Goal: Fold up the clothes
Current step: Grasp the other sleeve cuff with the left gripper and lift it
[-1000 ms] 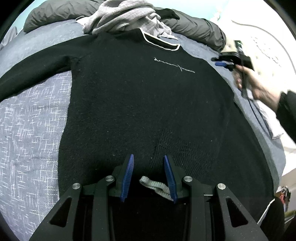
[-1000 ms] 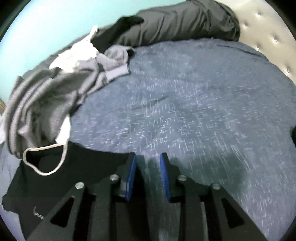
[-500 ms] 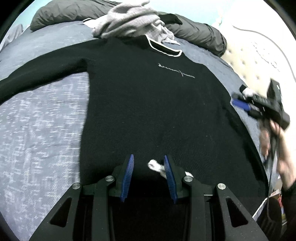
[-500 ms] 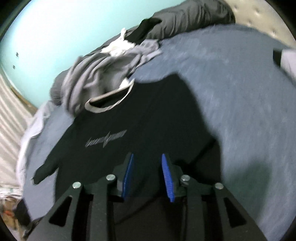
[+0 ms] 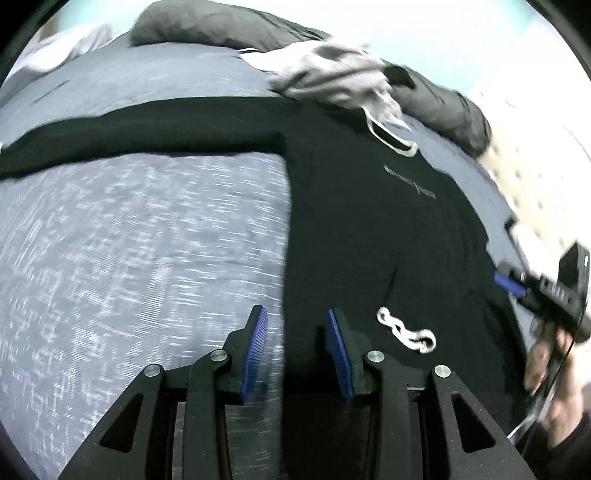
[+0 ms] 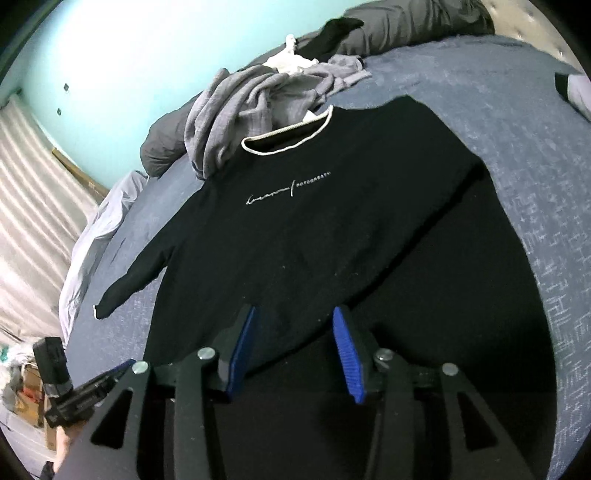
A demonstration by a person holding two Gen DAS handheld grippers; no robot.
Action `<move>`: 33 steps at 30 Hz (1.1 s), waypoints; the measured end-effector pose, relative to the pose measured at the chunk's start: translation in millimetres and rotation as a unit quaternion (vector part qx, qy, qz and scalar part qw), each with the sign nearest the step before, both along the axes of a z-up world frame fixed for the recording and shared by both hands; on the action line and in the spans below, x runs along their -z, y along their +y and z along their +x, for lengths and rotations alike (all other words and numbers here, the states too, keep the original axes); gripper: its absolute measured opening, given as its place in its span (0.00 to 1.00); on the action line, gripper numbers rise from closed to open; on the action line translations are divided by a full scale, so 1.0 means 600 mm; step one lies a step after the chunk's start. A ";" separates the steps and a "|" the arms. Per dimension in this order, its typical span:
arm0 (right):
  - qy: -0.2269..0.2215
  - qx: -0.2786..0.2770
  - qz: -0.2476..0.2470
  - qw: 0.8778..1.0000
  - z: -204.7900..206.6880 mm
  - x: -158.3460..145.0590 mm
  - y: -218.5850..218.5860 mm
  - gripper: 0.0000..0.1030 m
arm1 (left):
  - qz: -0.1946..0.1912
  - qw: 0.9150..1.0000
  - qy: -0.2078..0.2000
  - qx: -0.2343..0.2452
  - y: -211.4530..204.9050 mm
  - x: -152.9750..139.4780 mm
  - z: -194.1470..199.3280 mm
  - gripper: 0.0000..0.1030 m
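Your black sweater (image 6: 332, 236) lies face up and spread flat on the blue-grey bedspread (image 5: 129, 258), its white-trimmed collar (image 6: 284, 142) toward the far side, one sleeve (image 5: 140, 136) stretched straight out across the cover and the other folded in over the body along a diagonal edge. Your left gripper (image 5: 295, 347) hangs over the sweater's side edge with its blue pads apart and nothing between them; this view is smeared by motion, so you cannot tell whether the tips touch the cloth. Just beside it, a small white knitted cuff (image 5: 406, 330) lies on the black fabric. Your right gripper (image 6: 291, 350) sits above the lower body of the sweater, its jaws having just been opening, and nothing is caught between them. A heap of grey clothes (image 6: 251, 107) crowds the collar, touching it, with a dark grey duvet (image 5: 229, 26) bunched behind. A pale tufted headboard (image 5: 535, 147) runs along one side.
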State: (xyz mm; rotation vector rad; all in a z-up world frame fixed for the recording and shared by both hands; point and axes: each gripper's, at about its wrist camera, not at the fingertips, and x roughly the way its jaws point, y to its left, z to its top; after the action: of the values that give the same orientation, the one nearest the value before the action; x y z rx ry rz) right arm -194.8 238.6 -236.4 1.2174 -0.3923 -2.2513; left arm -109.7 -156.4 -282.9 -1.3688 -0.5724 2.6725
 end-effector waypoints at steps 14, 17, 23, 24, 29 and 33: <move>-0.015 0.020 -0.042 0.999 -0.010 0.005 0.009 0.45 | 0.018 0.985 -0.030 -0.167 -0.261 -0.036 -0.015 0.53; -0.010 0.013 -0.043 0.999 -0.011 0.000 0.004 0.46 | 0.038 0.977 -0.038 -0.209 -0.329 -0.035 -0.022 0.54; -0.020 0.007 -0.043 0.999 -0.017 0.009 -0.004 0.47 | 0.060 0.959 -0.044 -0.274 -0.421 -0.023 -0.034 0.56; -0.022 0.007 -0.045 0.999 -0.018 0.011 -0.003 0.48 | 0.062 0.956 -0.046 -0.284 -0.434 -0.020 -0.036 0.57; -0.029 0.013 -0.044 0.999 -0.026 0.019 0.001 0.48 | 0.059 0.946 -0.049 -0.315 -0.484 -0.012 -0.054 0.57; -0.029 0.018 -0.041 0.999 -0.031 0.022 0.003 0.48 | 0.054 0.940 -0.041 -0.333 -0.511 -0.009 -0.062 0.57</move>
State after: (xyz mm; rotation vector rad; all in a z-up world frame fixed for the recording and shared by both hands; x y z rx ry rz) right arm -213.6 240.5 -249.5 1.2442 -0.5275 -2.2100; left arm -147.0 -462.8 -277.4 -1.4589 -1.3914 3.0000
